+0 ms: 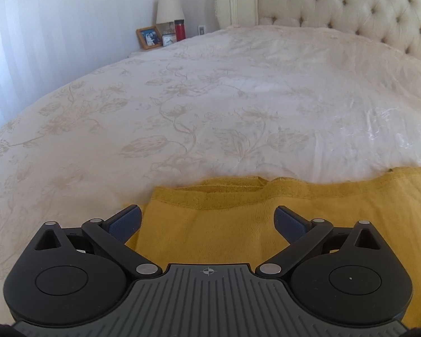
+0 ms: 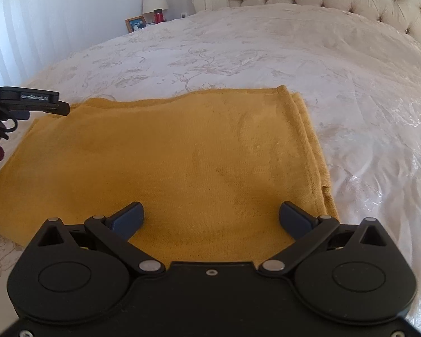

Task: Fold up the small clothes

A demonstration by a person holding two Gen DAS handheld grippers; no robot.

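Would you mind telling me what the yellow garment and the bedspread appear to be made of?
Garment: probably a soft knit, matte and slightly fuzzy, with a ribbed band along one edge. Bedspread: seemingly a woven satin-like fabric, glossy where light catches its creases, with a tonal floral pattern.

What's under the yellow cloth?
The cloth lies flat on the flowery bedspread, which shows all around it. At its right edge, more yellow layers peek out underneath. Anything else beneath is covered.

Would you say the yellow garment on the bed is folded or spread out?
Folded: the yellow garment shows stacked layered edges along its right side.
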